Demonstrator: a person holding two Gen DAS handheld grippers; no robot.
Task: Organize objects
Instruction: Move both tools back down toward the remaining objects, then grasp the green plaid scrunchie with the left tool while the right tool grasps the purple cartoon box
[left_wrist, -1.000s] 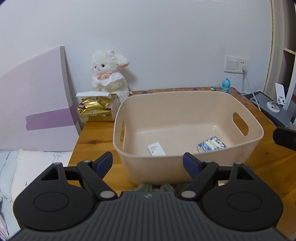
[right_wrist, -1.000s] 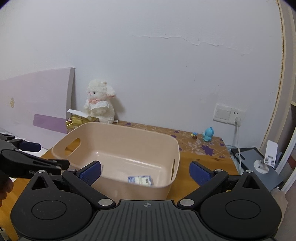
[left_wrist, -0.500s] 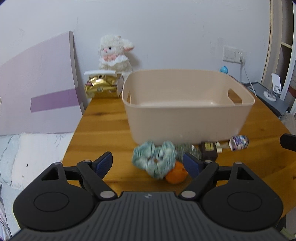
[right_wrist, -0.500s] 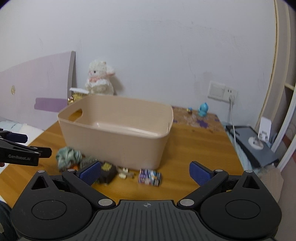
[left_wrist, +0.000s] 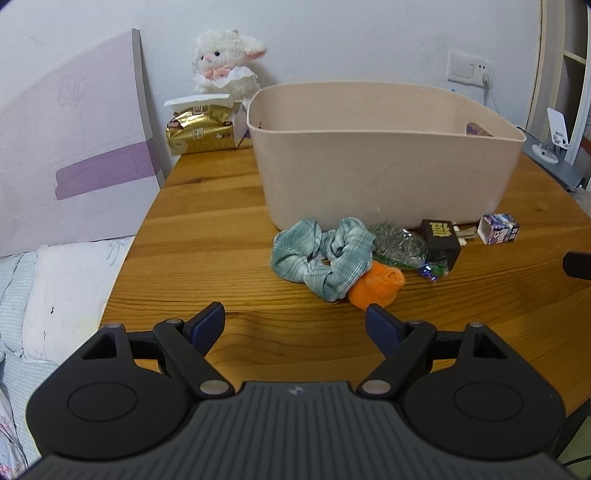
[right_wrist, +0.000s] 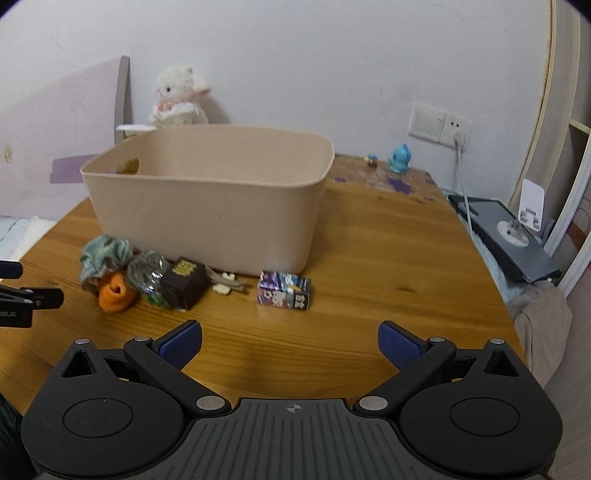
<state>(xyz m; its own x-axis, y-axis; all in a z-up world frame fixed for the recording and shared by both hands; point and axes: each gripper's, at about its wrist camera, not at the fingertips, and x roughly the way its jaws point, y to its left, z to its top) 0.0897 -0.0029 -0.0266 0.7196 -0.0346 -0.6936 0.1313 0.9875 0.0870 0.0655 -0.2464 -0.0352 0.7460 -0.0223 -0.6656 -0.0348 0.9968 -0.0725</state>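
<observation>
Left wrist view: both grippers, left (left_wrist: 294, 325) and right (right_wrist: 290, 341), jaws apart, have pulled back from the bin (left_wrist: 384, 158).

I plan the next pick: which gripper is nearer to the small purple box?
Right. The right gripper faces the small purple box directly; the left gripper is further left, before the green scrunchie.

I'm seeing wooden table (left_wrist: 221, 229) | carrying beige bin (left_wrist: 384, 162), teal scrunchie (left_wrist: 321, 254), orange cloth (left_wrist: 376, 284), black box (left_wrist: 441, 238), small carton (right_wrist: 284, 290)
</observation>
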